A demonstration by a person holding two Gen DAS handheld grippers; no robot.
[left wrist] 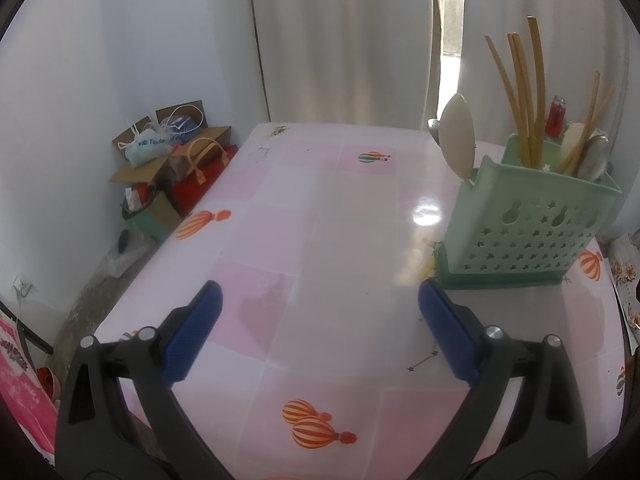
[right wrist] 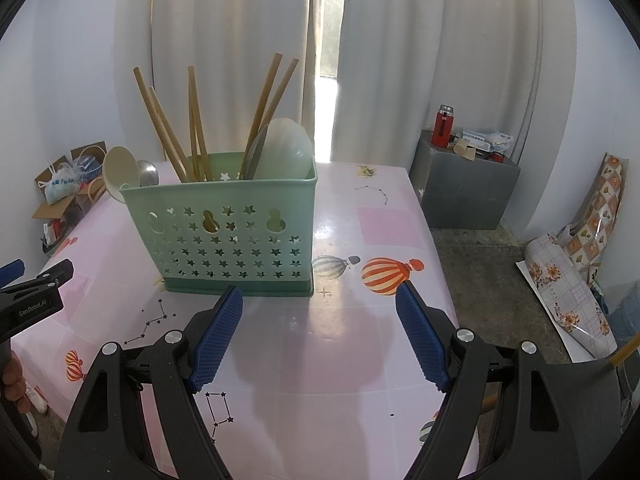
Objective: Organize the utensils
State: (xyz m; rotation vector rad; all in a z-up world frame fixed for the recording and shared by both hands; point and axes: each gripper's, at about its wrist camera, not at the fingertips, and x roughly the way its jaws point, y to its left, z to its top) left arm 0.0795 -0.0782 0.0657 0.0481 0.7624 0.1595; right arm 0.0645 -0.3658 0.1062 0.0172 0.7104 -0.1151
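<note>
While both grippers hang over the near part of the table (right wrist: 400,216), the green caddy (right wrist: 224,232) stands beyond the right gripper (right wrist: 319,316), ahead of its left pad, nothing between the jaws; jaws released, spread wide. Left gripper (left wrist: 320,312) likewise released and empty, caddy (left wrist: 532,216) off past its right pad, toward the table's right edge in that view.

Caddy: pale green plastic, boxy, walls punched with star holes and three gourd-shaped slots, darker green base tray. Standing upright.

Contents: bamboo chopsticks (right wrist: 192,120), straight tan sticks, leaning fanwise out of the top. Cream rice paddle (right wrist: 286,148), broad, ribbed, matte, in the right-hand end. Cream spoon (right wrist: 120,172) and metal spoon (right wrist: 148,172), shiny bowl, sticking out at the left-hand end; which compartment, cannot tell.

Table cover: glossy plastic sheet, pink and white squares, striped orange balloons, thin constellation lines. Window glare on it.

Gripper pads: blue, ribbed rubber; arms black plastic with silver pins.

Left gripper's black body shows at the left rim of the right view, a hand (right wrist: 12,376) under it
</note>
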